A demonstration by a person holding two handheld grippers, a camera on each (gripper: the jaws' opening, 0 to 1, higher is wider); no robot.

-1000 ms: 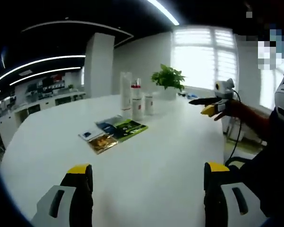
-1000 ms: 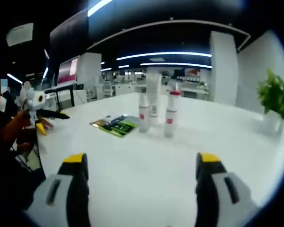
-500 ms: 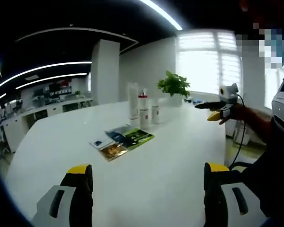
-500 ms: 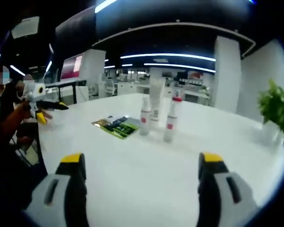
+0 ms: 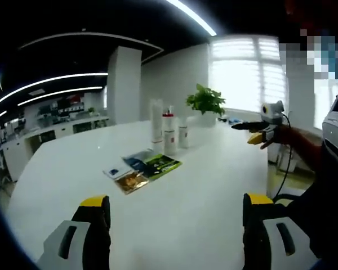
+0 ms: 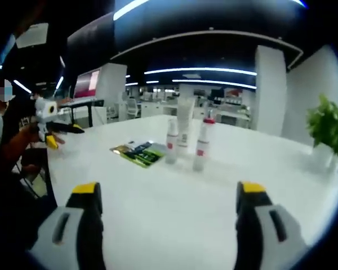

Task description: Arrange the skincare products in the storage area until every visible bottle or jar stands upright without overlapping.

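Bottle (image 6: 201, 143) labels blurred; tube (image 6: 185, 125) half hidden.

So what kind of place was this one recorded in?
Most likely an open-plan office or showroom: a large white table, rows of desks with monitors behind, strip ceiling lights, and a potted plant by a bright window.

A wide white table (image 5: 174, 214) stretches away into a dim open-plan office. Long curved light strips (image 6: 200, 71) glow across the dark ceiling. A thick white column (image 5: 124, 84) stands past the table's far edge, and a bright shuttered window (image 5: 245, 73) lights the wall behind a green potted plant (image 5: 203, 101). Desks and shelving crowd the distance, too blurred to make out.
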